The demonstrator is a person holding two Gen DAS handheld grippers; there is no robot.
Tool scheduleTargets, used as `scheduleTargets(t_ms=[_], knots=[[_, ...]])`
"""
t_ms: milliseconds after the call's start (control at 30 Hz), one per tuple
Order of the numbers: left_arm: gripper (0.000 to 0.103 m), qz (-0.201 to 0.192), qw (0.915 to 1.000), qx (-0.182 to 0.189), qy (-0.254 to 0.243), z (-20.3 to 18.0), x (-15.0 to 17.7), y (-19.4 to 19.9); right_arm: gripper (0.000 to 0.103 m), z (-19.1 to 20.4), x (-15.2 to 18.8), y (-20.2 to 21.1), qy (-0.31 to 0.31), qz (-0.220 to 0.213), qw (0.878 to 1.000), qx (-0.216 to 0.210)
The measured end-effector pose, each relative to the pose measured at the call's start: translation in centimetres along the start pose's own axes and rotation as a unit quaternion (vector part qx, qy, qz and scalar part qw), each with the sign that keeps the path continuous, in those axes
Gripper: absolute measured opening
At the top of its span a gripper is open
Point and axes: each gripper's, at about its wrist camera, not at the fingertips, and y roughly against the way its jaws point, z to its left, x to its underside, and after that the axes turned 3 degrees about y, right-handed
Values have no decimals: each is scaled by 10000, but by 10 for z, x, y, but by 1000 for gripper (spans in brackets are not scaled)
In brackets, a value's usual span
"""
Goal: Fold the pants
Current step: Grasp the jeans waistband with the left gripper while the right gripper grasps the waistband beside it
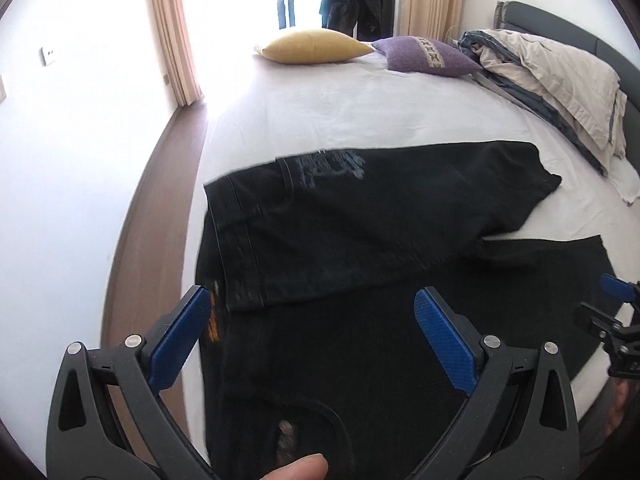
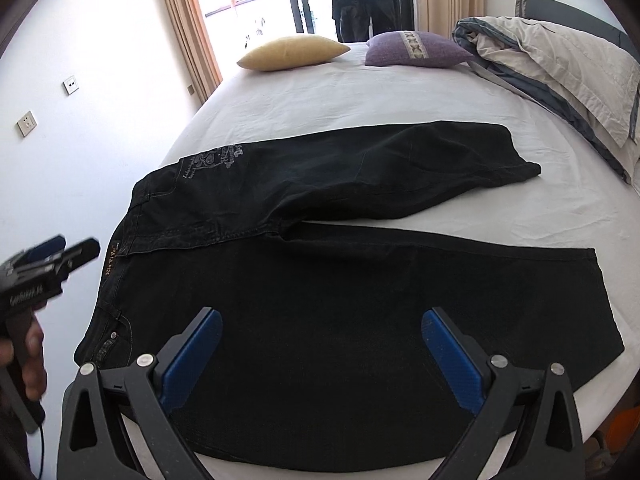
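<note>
Black pants (image 2: 340,280) lie spread on the white bed (image 2: 360,92), waistband to the left, legs running right. The far leg (image 2: 380,168) angles away from the near leg (image 2: 460,300). The pants also show in the left wrist view (image 1: 360,220). My left gripper (image 1: 312,308) is open and empty, hovering above the waistband end. My right gripper (image 2: 320,324) is open and empty, hovering above the near leg. The left gripper shows at the left edge of the right wrist view (image 2: 60,256); the right gripper shows at the right edge of the left wrist view (image 1: 616,300).
A yellow pillow (image 2: 292,54) and a purple pillow (image 2: 416,50) lie at the far edge of the bed. A rumpled duvet with pillows (image 2: 560,76) is piled at the right by the headboard. Wooden floor (image 1: 160,200) and a white wall lie left.
</note>
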Motion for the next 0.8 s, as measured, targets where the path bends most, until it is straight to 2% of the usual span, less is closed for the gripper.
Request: scheduleTargets(t_ms=[67,133,200,267,333,400,433,567,700,800], knots=[[103,81,9991,281,-312,12,-34,-28,94,-5,-12,-10,85,35,9997,-217],[103,372,9953,684,-572,22,-68,-62,92,-9,-26,-21,171,60,9989,-423],[103,497,9934,505,-907,26,-96,-92,88,-15,-42,-33,294,88,9979,-571],[103,611,9896,440,-1222,29,-121,-119,79,-21,-57,-47,424,124,9962,-754],[103,819,9855,396,-1431,28,-141,-144,77,-27,-73,-59,588,104,9942,-892],[103,1132,9799,535,-1552,28,-151,-173,74,-30,-90,-72,881,108,9899,-1109],[99,1316,9756,667,-1624,26,-156,-186,71,-31,-100,-78,1084,117,9863,-1234],[64,1863,9647,757,-1698,24,-168,-237,70,-31,-144,-100,1858,135,9687,-1641],[63,2255,9553,841,-1714,26,-172,-269,69,-22,-190,-128,2401,198,9529,-1843],[64,2315,9508,825,-1888,23,-171,-273,64,-4,-215,-158,2853,416,9392,-1866]])
